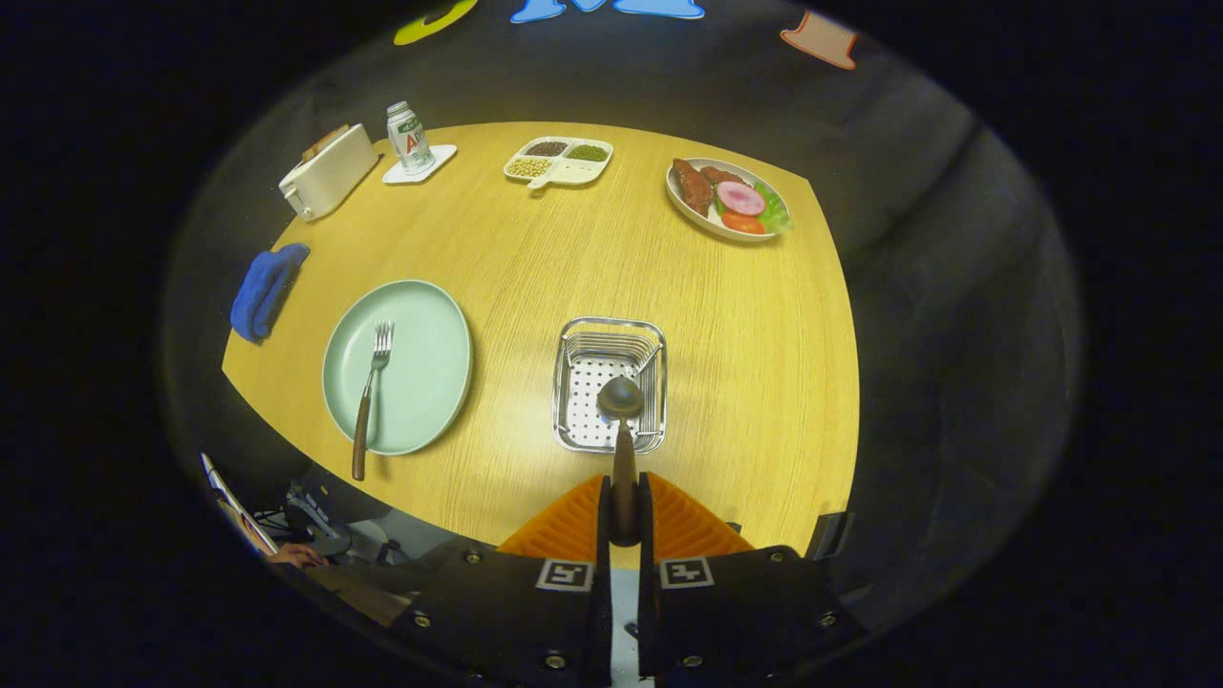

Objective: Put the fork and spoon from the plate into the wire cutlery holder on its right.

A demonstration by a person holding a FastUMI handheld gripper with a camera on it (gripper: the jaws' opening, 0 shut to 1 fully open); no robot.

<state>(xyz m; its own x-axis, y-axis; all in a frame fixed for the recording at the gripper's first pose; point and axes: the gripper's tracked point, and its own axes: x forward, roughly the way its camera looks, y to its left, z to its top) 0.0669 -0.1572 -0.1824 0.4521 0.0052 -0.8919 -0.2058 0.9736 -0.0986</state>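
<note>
Task approx. halfway, judging by layout. Gripper [625, 497] is pinching the spoon [622, 420] by its handle, both fingers pressed on it, bowl end pointing fwd at 12 o'clock and hanging over the wire cutlery holder [610, 384]. Spoon not yet released; can't tell if its bowl touches the holder's perforated floor or sits above it.

Fork [372, 397] is left: lies on the green plate [397, 366], at 9 o'clock of the holder, tines at 12, handle end poking past the plate's rim at 6 (handy spot to grab).

Nothing stands btwn plate and holder, just bare surface [535, 258]. Other stuff is well apart, far side: food plate [730, 199] at 1 o'clock of the holder, divided tray [560, 161] at 12, bottle [408, 139] on a coaster and toaster [327, 172] at 10–11, blue cloth [267, 290] at 10 of the green plate, at the surface's edge. None looks in the way. Holder's wire walls are the one thing to mind when lowering the spoon.
</note>
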